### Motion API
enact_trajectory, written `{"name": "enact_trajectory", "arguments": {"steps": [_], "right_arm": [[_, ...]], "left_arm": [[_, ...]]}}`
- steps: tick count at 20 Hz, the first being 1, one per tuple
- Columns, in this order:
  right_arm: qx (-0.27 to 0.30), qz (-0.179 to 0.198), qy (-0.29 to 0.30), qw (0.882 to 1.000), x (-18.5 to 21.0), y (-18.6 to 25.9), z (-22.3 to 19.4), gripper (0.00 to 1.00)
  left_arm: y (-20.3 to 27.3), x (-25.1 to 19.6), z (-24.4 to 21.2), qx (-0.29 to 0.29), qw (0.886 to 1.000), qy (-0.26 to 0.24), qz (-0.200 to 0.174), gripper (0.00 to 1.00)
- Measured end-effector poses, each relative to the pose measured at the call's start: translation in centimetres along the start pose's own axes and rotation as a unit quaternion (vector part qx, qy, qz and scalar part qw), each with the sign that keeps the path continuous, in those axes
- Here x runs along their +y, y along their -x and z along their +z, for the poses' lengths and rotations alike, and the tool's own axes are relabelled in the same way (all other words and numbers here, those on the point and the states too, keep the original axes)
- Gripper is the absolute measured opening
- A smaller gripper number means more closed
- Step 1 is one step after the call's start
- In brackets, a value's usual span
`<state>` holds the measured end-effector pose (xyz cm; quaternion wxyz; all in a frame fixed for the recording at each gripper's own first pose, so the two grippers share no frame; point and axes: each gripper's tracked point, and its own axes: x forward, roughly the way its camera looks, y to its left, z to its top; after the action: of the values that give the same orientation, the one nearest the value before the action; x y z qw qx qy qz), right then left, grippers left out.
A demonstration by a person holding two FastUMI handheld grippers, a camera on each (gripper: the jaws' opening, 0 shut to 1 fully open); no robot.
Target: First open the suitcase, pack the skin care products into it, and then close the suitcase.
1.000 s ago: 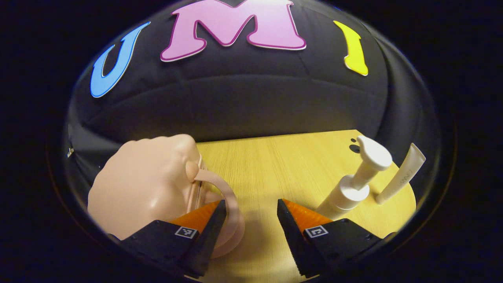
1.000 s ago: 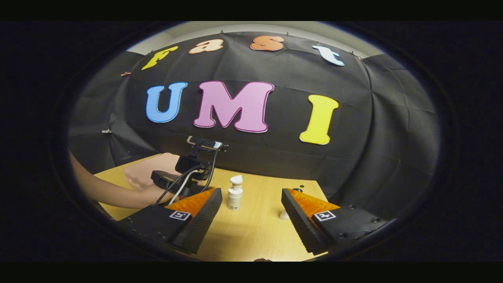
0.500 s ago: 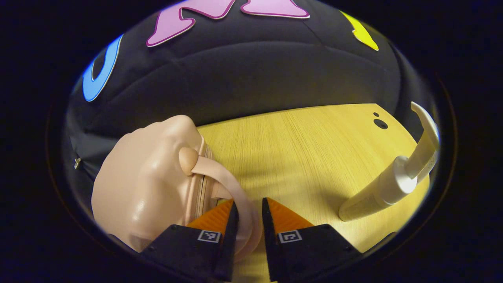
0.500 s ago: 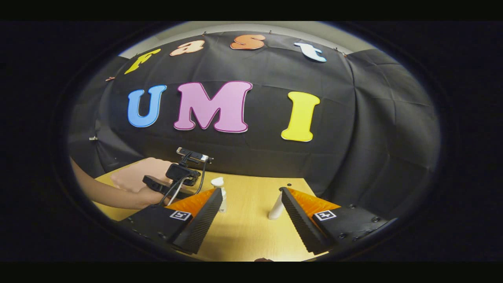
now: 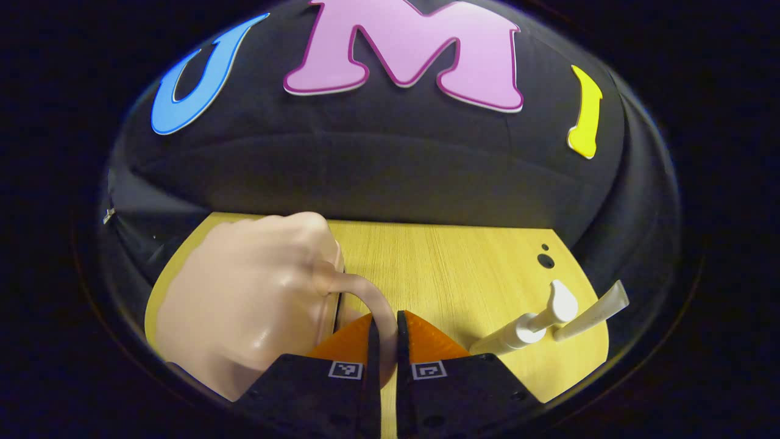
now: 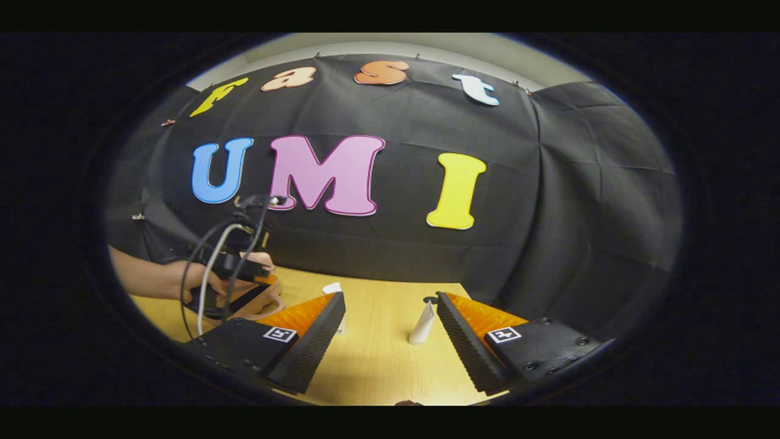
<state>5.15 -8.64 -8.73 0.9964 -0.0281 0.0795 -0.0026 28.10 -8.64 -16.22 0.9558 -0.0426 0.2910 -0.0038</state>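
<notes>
Your left gripper is clamped on the suitcase handle, both fingers pinching the thin loop. The suitcase is a small, glossy pink hard shell at the table's left side; a dark gap shows along its seam beside the handle, so it looks part open. It's prob light, and the shell looks slick, so keep to the handle, not the rounded body. The handle loop looks bendy, so expect some give before the lid follows. Your right gripper hangs wide apart w/ nothing in it over the table. The pump bottle and tube stand upright just beside each other, well apart from the suitcase. Both look light and tippy; take them low on the body. The table is smooth pale wood, w/ black cloth wall close behind.
</notes>
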Motion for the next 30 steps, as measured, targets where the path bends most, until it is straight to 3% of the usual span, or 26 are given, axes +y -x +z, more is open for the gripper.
{"name": "enact_trajectory", "arguments": {"steps": [6,11,15,18,19,24,28,30], "right_arm": [[-0.035,-0.015,-0.01,0.999,1.5,0.8,2.6,0.97],[-0.034,-0.02,-0.027,0.999,3.0,1.7,2.9,0.97],[-0.031,-0.044,-0.031,0.998,2.7,3.1,3.6,0.97],[-0.023,-0.064,-0.03,0.997,1.9,4.1,3.5,0.99],[-0.014,-0.07,-0.031,0.997,1.7,4.2,2.9,0.94],[0.002,-0.101,0.0,0.995,2.2,4.4,1.3,0.97],[0.003,-0.101,0.013,0.995,4.2,3.8,0.8,0.96],[0.005,-0.102,0.017,0.995,4.6,3.8,0.5,0.94]], "left_arm": [[8.3,11.5,10.2,-0.012,0.999,0.029,0.014,0.14],[10.3,24.3,13.4,-0.025,0.994,-0.056,0.089,0.14],[9.3,32.5,13.7,-0.034,0.981,-0.134,0.135,0.14],[7.8,38.7,12.7,-0.024,0.976,-0.144,0.16,0.13],[7.1,40.8,12.2,-0.024,0.975,-0.144,0.167,0.14],[2.6,51.2,5.3,0.032,0.962,-0.195,0.186,0.14],[-0.3,55.7,-2.2,0.077,0.971,-0.126,0.187,0.14],[-0.7,56.4,-4.0,0.097,0.968,-0.142,0.182,0.15]]}}
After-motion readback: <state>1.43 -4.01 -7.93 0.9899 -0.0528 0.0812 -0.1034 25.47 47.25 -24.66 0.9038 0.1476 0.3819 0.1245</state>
